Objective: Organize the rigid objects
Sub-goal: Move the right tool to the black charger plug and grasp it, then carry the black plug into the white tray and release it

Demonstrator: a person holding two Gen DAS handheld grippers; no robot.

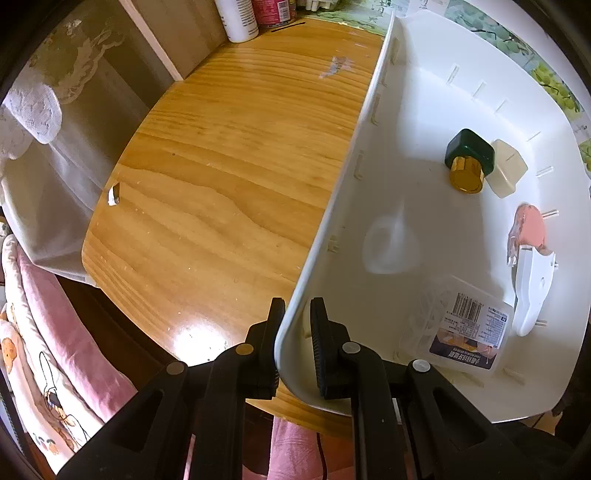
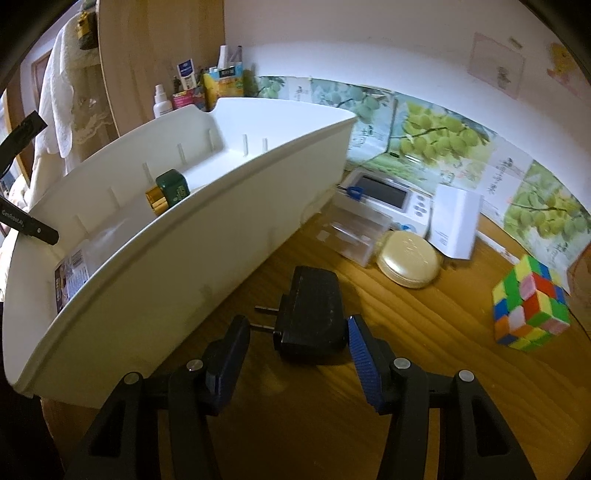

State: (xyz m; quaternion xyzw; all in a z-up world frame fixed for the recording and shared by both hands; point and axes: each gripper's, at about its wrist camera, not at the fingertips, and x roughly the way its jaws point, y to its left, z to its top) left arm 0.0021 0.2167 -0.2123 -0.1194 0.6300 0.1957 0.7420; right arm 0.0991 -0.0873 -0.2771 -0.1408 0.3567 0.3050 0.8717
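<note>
My left gripper (image 1: 297,343) is shut on the near rim of a white plastic bin (image 1: 354,155), with one finger outside the wall and one inside. In the bin lie a green bottle with a gold cap (image 1: 467,158), a cream block (image 1: 506,168), a clear labelled box (image 1: 465,325) and a white-and-pink item (image 1: 532,258). In the right wrist view a black plug adapter (image 2: 310,314) lies just right of the bin (image 2: 184,258). My right gripper (image 2: 297,326) is shut on it: the blue right pad is on its side, and the left pad meets a prong.
On the wooden table (image 2: 424,332) to the right stand a Rubik's cube (image 2: 530,306), a round gold compact (image 2: 408,260), a clear plastic box (image 2: 354,232), a white screen device (image 2: 388,192) and a white carton (image 2: 456,225). Bottles (image 1: 238,18) stand at the back. Pink bedding (image 1: 66,332) lies below the table's left edge.
</note>
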